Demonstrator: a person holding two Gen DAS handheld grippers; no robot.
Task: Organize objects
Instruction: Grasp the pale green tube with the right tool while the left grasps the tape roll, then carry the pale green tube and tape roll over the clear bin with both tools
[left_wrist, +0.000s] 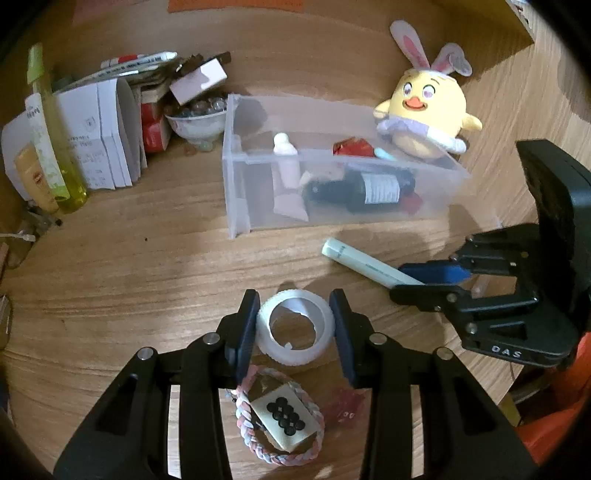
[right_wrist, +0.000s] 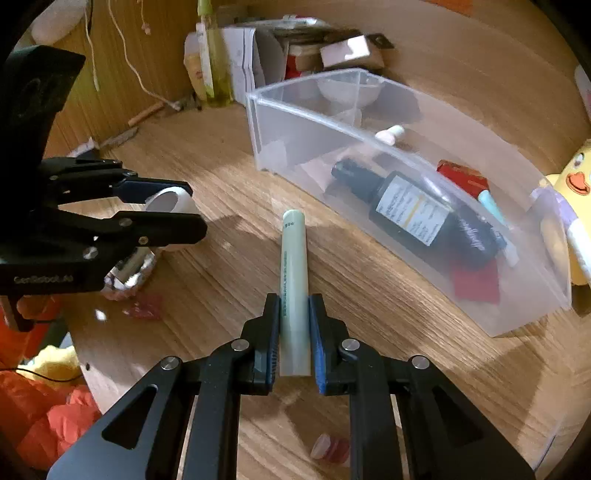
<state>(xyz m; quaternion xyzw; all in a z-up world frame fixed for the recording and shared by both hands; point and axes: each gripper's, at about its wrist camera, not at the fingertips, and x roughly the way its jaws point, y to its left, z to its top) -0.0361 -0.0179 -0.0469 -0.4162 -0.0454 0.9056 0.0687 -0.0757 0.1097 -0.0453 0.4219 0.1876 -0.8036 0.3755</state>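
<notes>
Down on the wooden table (left_wrist: 129, 280), the left gripper (left_wrist: 295, 325) has its two pads pressed against the sides of a white roll of tape (left_wrist: 295, 326), which sits flat on the wood with its hole facing up. At 6 o'clock from the roll, between the gripper's arms, lies a braided pastel hair tie (left_wrist: 280, 446) with a mahjong tile (left_wrist: 284, 415) resting inside its loop. At 3 o'clock from the roll, the right gripper (right_wrist: 293, 332) is clamped on the near end of a pale green tube (right_wrist: 293, 273); the tube lies on the table and points toward 12 o'clock in the right wrist view. A clear plastic bin (left_wrist: 236, 184) stands at 12 o'clock from the roll in the left wrist view, holding a dark bottle (left_wrist: 369, 188) on its side, a small white bottle (left_wrist: 286, 158) and a red wrapper (left_wrist: 351, 146). A yellow chick plush (left_wrist: 424, 110) with rabbit ears leans at the bin's far right corner, about 1 o'clock.
</notes>
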